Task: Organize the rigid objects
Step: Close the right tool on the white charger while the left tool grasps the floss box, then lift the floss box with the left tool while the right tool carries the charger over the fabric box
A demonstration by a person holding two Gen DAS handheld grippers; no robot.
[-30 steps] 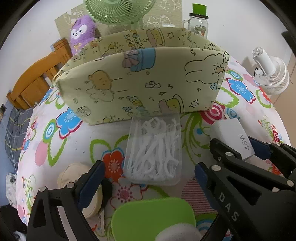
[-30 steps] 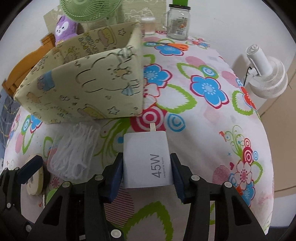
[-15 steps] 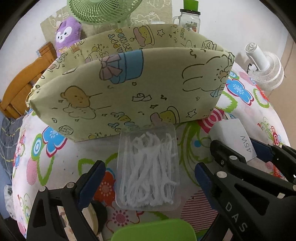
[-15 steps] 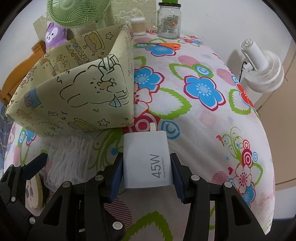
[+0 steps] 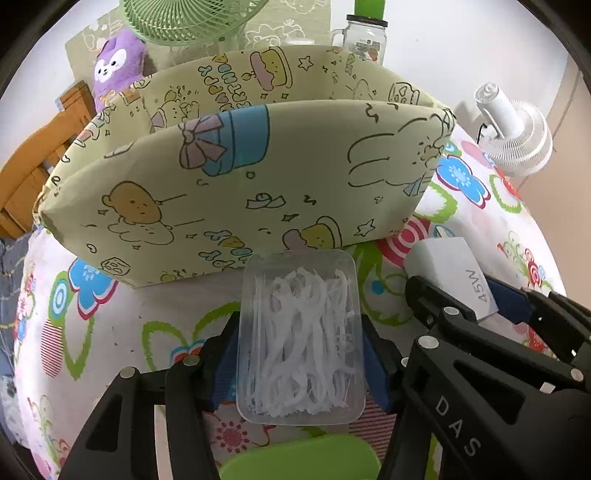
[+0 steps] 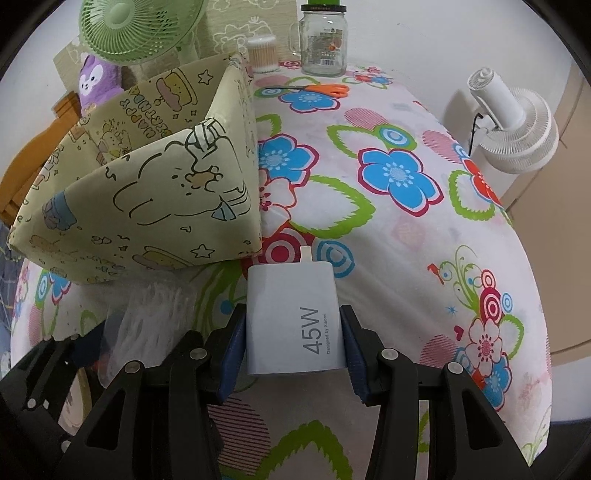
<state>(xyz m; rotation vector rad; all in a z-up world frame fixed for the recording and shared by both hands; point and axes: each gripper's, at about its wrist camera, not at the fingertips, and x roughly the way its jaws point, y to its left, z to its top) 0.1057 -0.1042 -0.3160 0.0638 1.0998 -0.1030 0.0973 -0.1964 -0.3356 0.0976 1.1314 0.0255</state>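
Note:
A clear plastic box of white floss picks (image 5: 301, 369) lies on the flowered tablecloth (image 6: 388, 240), just in front of a pale yellow cartoon-print fabric bin (image 5: 236, 177). My left gripper (image 5: 300, 326) is closing, and its blue pads touch both long sides of the box between them. In the right wrist view my right gripper (image 6: 293, 317) is shut on a white 45W charger (image 6: 291, 295), plug pointing away, near the bin's right corner (image 6: 243, 206). That charger (image 5: 448, 266) also shows at the right of the left wrist view. The bin's inside is hidden.
A green fan (image 5: 192, 18), a purple plush (image 5: 118, 62), a glass jar (image 6: 325, 40), a cotton swab tub (image 6: 263, 53) and orange scissors (image 6: 317, 88) sit behind the bin. A white fan (image 6: 513, 125) stands off the table's right edge. A green lid (image 5: 299, 458) lies near.
The left gripper came forward over the floss pick box and its jaws went from wide open to closed against the box's sides. The right gripper kept its hold on the charger.

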